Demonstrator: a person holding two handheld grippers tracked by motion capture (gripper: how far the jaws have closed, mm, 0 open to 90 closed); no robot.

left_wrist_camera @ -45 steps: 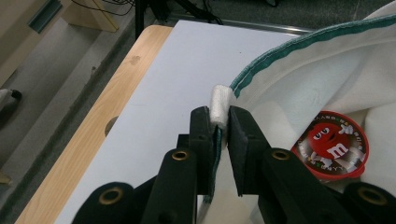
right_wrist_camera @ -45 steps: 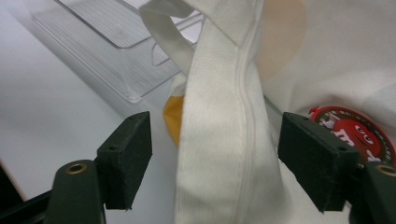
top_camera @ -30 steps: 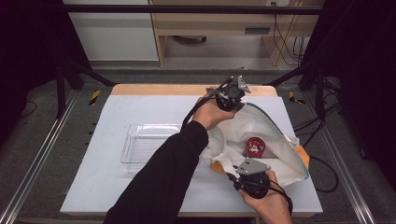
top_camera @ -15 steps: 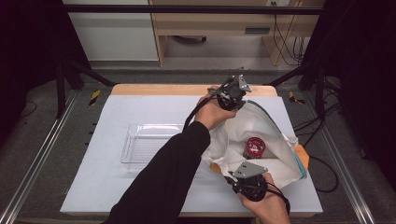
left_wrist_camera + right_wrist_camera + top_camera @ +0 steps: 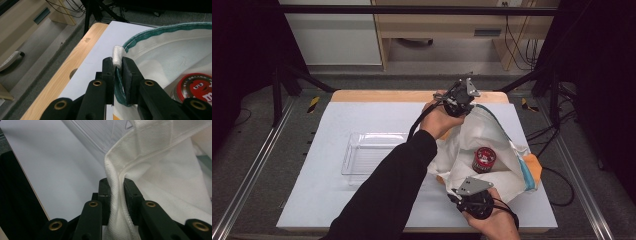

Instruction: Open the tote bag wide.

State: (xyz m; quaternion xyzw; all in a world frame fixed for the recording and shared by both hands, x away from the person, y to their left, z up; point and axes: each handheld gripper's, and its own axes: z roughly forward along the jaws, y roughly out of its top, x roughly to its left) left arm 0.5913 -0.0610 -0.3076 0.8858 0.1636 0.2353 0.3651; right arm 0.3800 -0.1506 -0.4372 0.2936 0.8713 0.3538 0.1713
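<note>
A white cloth bag with a green-trimmed rim lies open at the table's right side. A red round tin sits inside it. My left gripper is at the bag's far edge, shut on the green rim, with the tin just beyond its jaws in the left gripper view. My right gripper is at the bag's near edge, shut on a fold of white fabric that passes between its jaws.
A clear plastic tray lies left of the bag, and its corner sits behind the held fabric. An orange cloth pokes out from under the bag's right side. The table's wooden far edge runs close to my left gripper.
My right gripper has shifted slightly to the left with the fabric in it. The left gripper has stayed nearly still on the rim.
</note>
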